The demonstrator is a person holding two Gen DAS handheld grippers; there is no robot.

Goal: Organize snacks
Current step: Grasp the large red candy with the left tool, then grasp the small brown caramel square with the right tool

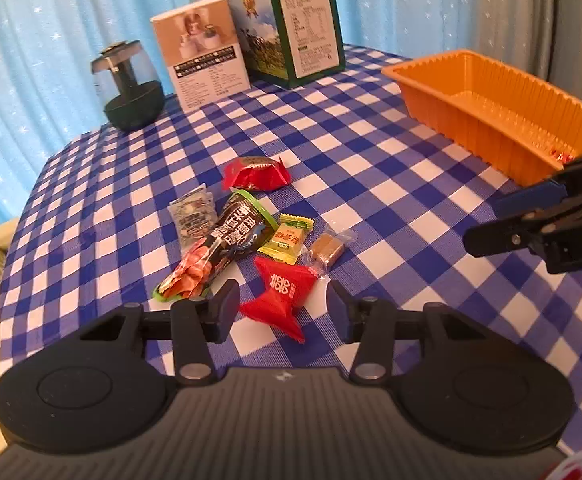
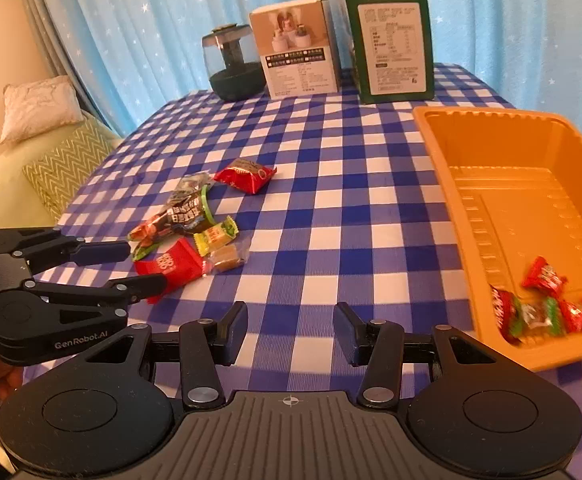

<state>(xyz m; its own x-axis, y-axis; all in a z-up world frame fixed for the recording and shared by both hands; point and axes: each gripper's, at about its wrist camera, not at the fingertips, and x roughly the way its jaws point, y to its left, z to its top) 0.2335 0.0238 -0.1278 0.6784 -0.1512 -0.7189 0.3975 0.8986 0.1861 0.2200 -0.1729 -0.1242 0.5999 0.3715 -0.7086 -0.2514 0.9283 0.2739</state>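
Here a table draped in a blue-and-white checked cloth (image 2: pixel 331 208) fills both wrist views, backed by a pale blue curtain (image 2: pixel 491 20) sprinkled with small white stars. At the far edge stand a dark glass-domed jar (image 2: pixel 233 66), a beige carton (image 2: pixel 297 46) and a green carton (image 2: pixel 391 40) in a row. Off the table's left side sit a yellow-green sofa (image 2: pixel 19 184) and a white cushion (image 2: pixel 37 106).

The snacks lie in a loose cluster on the cloth: a red candy with white characters (image 1: pixel 281 298), a long dark packet with a green edge (image 1: pixel 219 250), a small yellow-green candy (image 1: pixel 289 238), a clear-wrapped brown sweet (image 1: pixel 327 248), a silvery sachet (image 1: pixel 193 220) and a red packet (image 1: pixel 257 174) farther back. The orange plastic tray (image 2: pixel 451 184) sits at the right, with several red wrapped candies (image 2: pixel 543 300) in its near corner.

The left gripper (image 1: pixel 283 312) hangs over the red candy, jaws spread to either side, the pads not pressing it. The right gripper (image 2: pixel 291 330) is spread over bare cloth, holding nothing.
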